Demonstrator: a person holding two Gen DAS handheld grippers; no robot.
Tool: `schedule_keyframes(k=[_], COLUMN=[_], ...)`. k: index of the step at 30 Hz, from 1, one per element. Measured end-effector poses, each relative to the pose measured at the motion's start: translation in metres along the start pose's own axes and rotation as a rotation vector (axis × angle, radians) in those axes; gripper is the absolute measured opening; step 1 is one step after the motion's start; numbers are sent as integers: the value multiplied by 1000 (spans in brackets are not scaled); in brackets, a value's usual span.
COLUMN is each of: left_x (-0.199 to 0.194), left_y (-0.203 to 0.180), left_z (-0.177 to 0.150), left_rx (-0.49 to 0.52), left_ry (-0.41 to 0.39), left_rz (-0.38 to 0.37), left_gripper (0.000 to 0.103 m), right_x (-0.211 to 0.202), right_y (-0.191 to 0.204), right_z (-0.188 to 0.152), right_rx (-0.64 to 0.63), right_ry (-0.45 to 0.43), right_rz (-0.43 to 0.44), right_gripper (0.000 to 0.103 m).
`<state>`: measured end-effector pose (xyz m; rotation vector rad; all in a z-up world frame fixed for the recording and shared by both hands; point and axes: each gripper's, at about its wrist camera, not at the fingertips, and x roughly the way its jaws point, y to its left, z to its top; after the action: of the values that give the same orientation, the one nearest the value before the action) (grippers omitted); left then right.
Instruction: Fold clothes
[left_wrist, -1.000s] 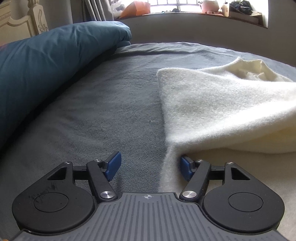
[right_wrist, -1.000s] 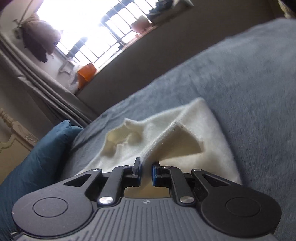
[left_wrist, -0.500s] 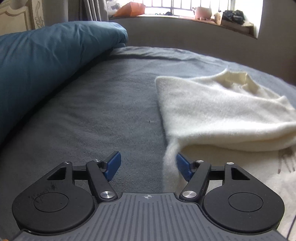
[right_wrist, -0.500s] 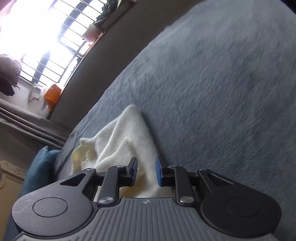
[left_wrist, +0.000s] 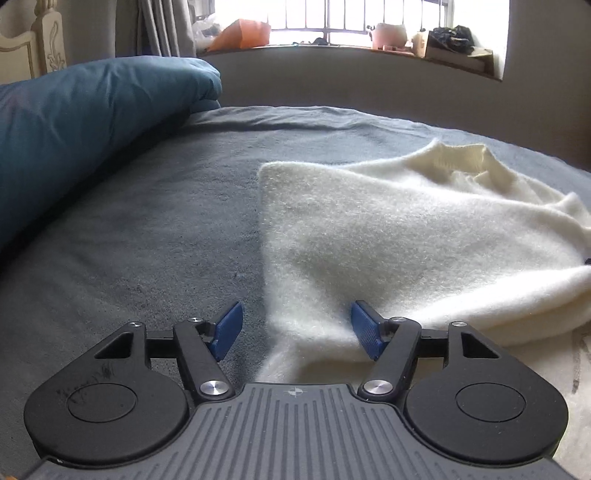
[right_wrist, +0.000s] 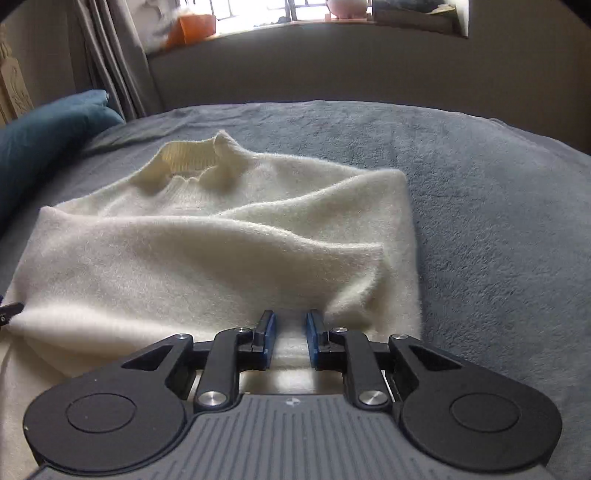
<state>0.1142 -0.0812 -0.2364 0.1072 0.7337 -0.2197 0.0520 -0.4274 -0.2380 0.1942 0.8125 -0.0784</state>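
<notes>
a: where's the sweater?
b: on the grey bed, folded over, collar at the far end.
a: left gripper?
b: jaws wide, the sweater's near left edge lies between them, not pinched.
a: right gripper?
b: jaws narrow, just been closing, cream fabric in the gap; can't tell if they pinch it. blue pillow far left.

Cut off at 3 o'clock of the left wrist view: the cream sweater, near hem hidden behind the left gripper body at 6. Cropped at 9 o'clock: the blue duvet. Too small and glare-washed at 12 to identify: clutter on the windowsill.
</notes>
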Motion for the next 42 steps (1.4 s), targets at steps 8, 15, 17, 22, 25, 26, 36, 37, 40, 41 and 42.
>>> schedule_keyframes(k=[8,15,17,22,25,26,36,37,40,41,42], left_x=[-19,56,54,52,52,52,52,52,52,52,52], left_y=[-2,-26,-26,-22,-23,-23,-23,-23,-22,-22,-22], left_z=[41,51,44,37,37,37,36,36,34,34,33], left_rx=[27,35,39,26,26,24,22,19,11,7,3], left_ry=[-151,-9,-48,-74,-85,-87,-97,-98,-103,-107,-110], left_rz=[-6,-68,-64,-78,-77,-76,-73,-74,-75,-75,-74], left_gripper=[64,65,66,67,67,67,68,69,69,69,70], right_x=[-22,34,32,29,29,29,30,30,26,23,22], right_y=[13,13,7,6,4,4,5,6,13,15,17], right_z=[39,33,30,29,28,28,30,32,49,57,68], right_rx=[-36,-45,-22,-32,-12,-11,-14,-14,-23,-22,-19], right_ry=[-29,46,27,28,23,20,31,39,72,67,58], right_rz=[6,-55,-36,-29,-22,-22,-20,-21,-22,-11,4], right_gripper=[19,18,17,18,18,18,18,19,21,21,22])
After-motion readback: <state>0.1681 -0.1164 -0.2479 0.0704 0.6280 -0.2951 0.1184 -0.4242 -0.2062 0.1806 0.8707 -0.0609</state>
